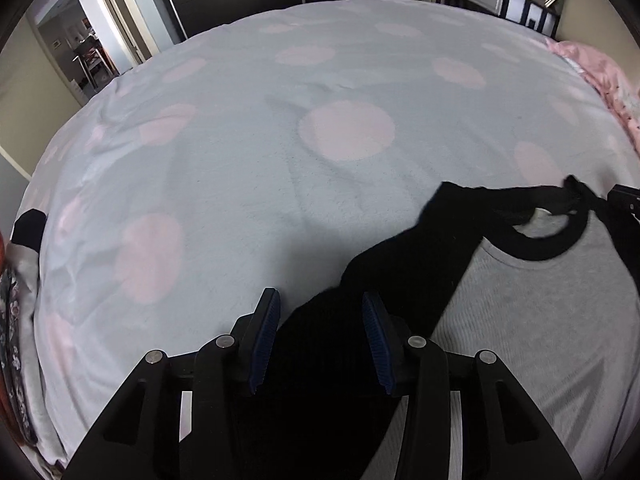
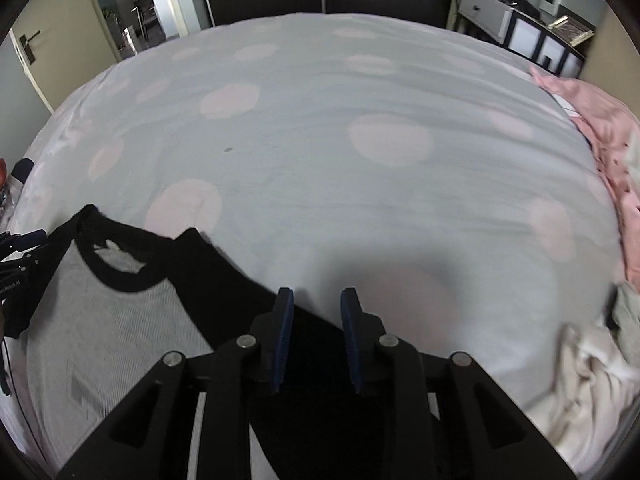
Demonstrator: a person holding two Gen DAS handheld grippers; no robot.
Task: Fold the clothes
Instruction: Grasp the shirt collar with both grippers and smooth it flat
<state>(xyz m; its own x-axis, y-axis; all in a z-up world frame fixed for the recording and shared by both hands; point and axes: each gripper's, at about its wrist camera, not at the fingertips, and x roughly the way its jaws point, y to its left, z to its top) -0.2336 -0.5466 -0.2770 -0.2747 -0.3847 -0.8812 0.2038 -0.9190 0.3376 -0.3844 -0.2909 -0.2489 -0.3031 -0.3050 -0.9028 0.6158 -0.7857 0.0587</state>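
A grey raglan shirt point(image 1: 536, 320) with black sleeves and a black collar lies face up on the bed near its front edge; it also shows in the right wrist view point(image 2: 120, 320). My left gripper point(image 1: 320, 312) is open, its blue pads either side of the shirt's black left sleeve point(image 1: 400, 264). My right gripper point(image 2: 316, 304) is open over the black right sleeve point(image 2: 224, 280), which runs under and between its fingers. The right gripper's tip shows at the right edge of the left wrist view point(image 1: 626, 196). Neither gripper holds cloth.
The bed point(image 1: 280, 160) has a pale blue cover with pink dots. Pink bedding point(image 2: 600, 140) lies at the right edge, a cream and grey clothes heap point(image 2: 592, 368) at the near right. A folded floral garment point(image 1: 16, 320) sits at the left edge. Wardrobe and shelves stand behind.
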